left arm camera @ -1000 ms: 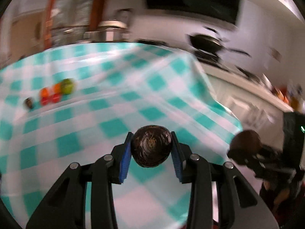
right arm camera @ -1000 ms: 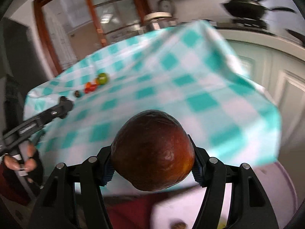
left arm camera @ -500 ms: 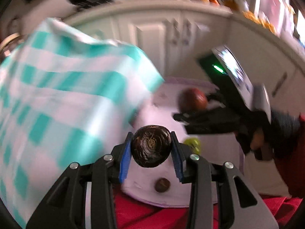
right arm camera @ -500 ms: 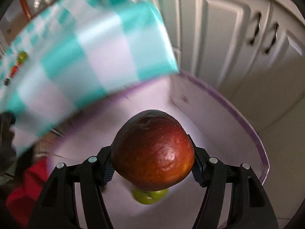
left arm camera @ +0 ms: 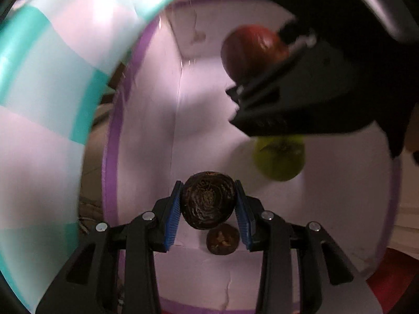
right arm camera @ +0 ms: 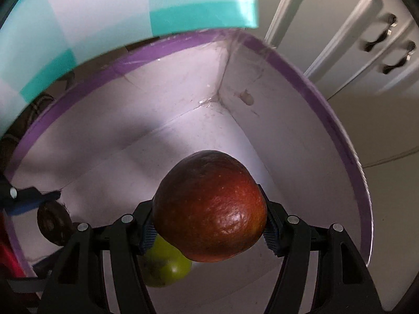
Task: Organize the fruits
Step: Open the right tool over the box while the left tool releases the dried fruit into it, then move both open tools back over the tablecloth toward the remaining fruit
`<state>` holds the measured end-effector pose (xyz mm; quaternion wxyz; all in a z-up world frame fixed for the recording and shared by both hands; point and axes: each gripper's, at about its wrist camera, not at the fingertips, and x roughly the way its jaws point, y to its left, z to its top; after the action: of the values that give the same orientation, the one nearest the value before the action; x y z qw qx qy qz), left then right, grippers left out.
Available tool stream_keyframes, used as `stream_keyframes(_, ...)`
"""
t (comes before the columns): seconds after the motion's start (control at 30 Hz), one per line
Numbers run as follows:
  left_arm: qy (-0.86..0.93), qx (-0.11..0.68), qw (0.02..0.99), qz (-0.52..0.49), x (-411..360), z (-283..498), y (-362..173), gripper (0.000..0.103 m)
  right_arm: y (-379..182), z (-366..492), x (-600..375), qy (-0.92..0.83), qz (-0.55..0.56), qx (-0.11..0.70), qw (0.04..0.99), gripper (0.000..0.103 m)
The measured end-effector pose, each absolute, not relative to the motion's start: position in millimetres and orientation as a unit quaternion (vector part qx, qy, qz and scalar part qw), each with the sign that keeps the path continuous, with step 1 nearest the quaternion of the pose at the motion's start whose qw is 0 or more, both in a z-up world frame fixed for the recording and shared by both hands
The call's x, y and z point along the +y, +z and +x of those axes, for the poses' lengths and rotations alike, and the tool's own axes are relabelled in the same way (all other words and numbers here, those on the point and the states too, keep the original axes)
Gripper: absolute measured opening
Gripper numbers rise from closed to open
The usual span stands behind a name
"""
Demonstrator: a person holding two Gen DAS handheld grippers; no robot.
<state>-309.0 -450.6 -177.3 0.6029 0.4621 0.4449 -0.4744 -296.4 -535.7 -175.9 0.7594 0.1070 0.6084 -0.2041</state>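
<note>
My left gripper [left arm camera: 208, 204] is shut on a small dark brown round fruit [left arm camera: 208, 202] and holds it over a white box with a purple rim [left arm camera: 108, 141]. My right gripper [right arm camera: 209, 231] is shut on a large red apple [right arm camera: 210, 206] above the same box [right arm camera: 301, 83]. In the left wrist view the right gripper [left arm camera: 262, 91] and its red apple [left arm camera: 248, 49] hang over the box's far side. On the box floor lie a green fruit [left arm camera: 280, 158], also in the right wrist view [right arm camera: 167, 267], and a second small dark fruit [left arm camera: 222, 239].
The teal and white checked tablecloth [left arm camera: 39, 104] hangs over the table edge beside the box, also in the right wrist view [right arm camera: 104, 13]. White cabinet doors with dark handles [right arm camera: 379, 41] stand behind the box. Something red [left arm camera: 392, 287] lies by the box's near side.
Both grippers have swung away from the table top and come down over the box, each still holding its fruit. The box now fills both views.
</note>
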Motion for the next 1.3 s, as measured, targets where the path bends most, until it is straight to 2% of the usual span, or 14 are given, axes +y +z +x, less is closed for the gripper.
stream_keyframes(0.27,-0.470,0.456,0.593,0.469,-445,-303,-197,0.040,-199,-287,-526,-0.194,0.113,0.630,0.743,0.065)
stream_keyframes(0.33,-0.471,0.456,0.595,0.465,-446,-300,-196,0.045,-201,-288,-525,-0.193,0.113,0.629,0.744,0.065)
stream_keyframes(0.37,-0.471,0.455,0.597,0.463,-444,-302,-196,0.051,-199,-289,-525,-0.195,0.115,0.625,0.747,0.069)
stream_keyframes(0.4,-0.471,0.453,0.600,0.461,-444,-300,-194,0.056,-197,-290,-526,-0.203,0.111,0.620,0.750,0.068)
stream_keyframes(0.6,-0.469,0.445,0.611,0.456,-438,-300,-189,0.063,-183,-298,-539,-0.216,0.125,0.602,0.759,0.071)
stream_keyframes(0.7,-0.467,0.441,0.622,0.448,-433,-300,-184,0.074,-178,-309,-531,-0.219,0.134,0.600,0.758,0.074)
stream_keyframes(0.73,-0.468,0.433,0.629,0.445,-431,-300,-179,0.075,-178,-314,-535,-0.220,0.137,0.599,0.757,0.077)
stream_keyframes(0.83,-0.486,0.396,0.649,0.430,-419,-306,-154,0.077,-164,-330,-538,-0.230,0.149,0.586,0.763,0.079)
stream_keyframes(0.93,-0.521,0.342,0.684,0.379,-397,-314,-112,0.083,-136,-345,-538,-0.246,0.160,0.553,0.780,0.083)
stream_keyframes(1.0,-0.544,0.323,0.697,0.338,-382,-313,-86,0.091,-122,-351,-536,-0.255,0.156,0.539,0.787,0.086)
stream_keyframes(1.1,-0.555,0.291,0.725,0.287,-357,-307,-47,0.096,-100,-351,-528,-0.262,0.136,0.530,0.795,0.086)
stream_keyframes(1.3,-0.527,0.243,0.784,0.220,-301,-284,13,0.098,-41,-324,-492,-0.271,0.087,0.469,0.836,0.087)
